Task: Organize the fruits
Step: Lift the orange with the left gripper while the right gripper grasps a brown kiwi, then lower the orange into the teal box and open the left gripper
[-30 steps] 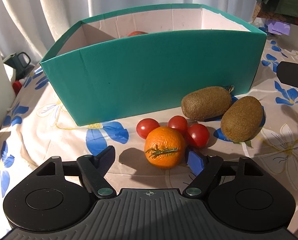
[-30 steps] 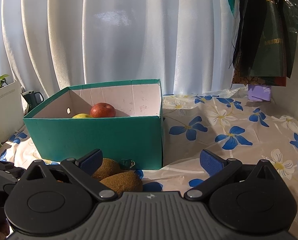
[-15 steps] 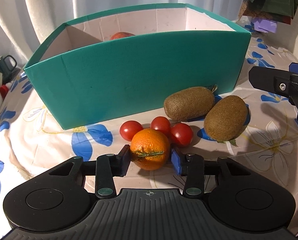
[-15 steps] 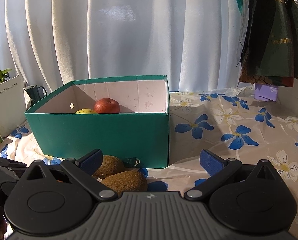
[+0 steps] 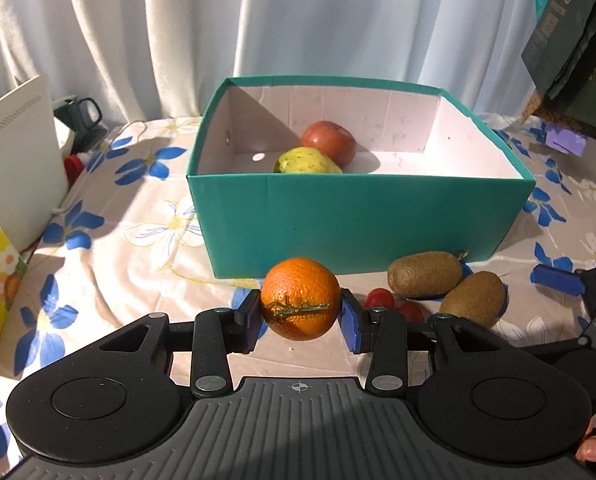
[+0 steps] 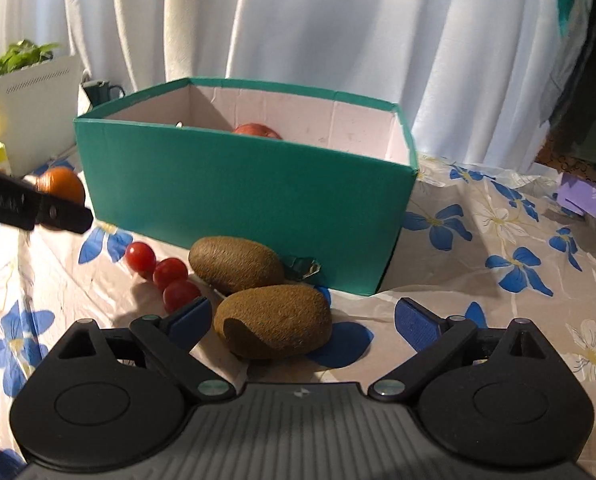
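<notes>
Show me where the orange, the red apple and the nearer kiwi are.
orange (image 5: 300, 298), left wrist view, middle of its peel above the stem.
red apple (image 5: 329, 141), left wrist view, its upper front inside the box.
nearer kiwi (image 6: 273, 321), right wrist view, middle of its fuzzy skin.

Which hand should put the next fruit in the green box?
Probably the left. The left gripper is shut on the orange, facing the green box. The right gripper is open around a kiwi.

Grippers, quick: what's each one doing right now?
Left gripper: shut on the orange.
Right gripper: open, holding nothing; nearer kiwi lies between its fingers.
</notes>
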{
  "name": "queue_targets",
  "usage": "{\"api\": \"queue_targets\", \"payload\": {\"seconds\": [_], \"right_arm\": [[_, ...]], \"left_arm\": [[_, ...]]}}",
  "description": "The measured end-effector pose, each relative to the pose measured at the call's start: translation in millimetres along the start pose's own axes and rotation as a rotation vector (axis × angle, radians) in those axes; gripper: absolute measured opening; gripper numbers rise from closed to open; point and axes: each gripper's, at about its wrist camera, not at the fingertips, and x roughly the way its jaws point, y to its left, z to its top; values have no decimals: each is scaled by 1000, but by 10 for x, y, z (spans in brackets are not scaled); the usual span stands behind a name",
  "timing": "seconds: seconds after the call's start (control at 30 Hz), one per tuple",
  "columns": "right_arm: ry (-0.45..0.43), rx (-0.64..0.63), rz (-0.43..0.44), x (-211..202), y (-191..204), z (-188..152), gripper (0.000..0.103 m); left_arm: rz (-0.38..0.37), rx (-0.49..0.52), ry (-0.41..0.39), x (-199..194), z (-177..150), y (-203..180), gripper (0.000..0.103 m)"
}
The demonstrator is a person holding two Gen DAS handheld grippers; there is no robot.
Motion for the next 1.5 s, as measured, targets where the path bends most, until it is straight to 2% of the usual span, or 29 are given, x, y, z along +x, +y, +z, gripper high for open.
{"api": "queue_targets", "payload": {"seconds": [0.1,0.37,0.6,0.7,0.93,1.07,1.27,1.5], "right_arm": [[19,-31,24,95,69,-26,99],[58,-28,53,302,60,-33,89],[49,1,98,334,11,-31,75],[38,7,97,319,6,-47,73],[12,70,41,93,-52,-20,72],[-57,99,8,-158,-123,105,73],[-154,134,-40,-458,-171,339,72],[-194,161,-80,-599,-183,454,72]], "left_arm": [[8,-3,9,-8,-10,17,44],[22,-31,22,-42,-38,67,44],[22,-33,34,-17,-25,46,44],[24,-29,37,-10,-11,31,44],[47,-32,40,-28,70,49,44],[65,-20,24,-76,174,44,44],[103,20,-37,-182,428,-40,44],[128,38,-93,-232,711,-100,44]]}}
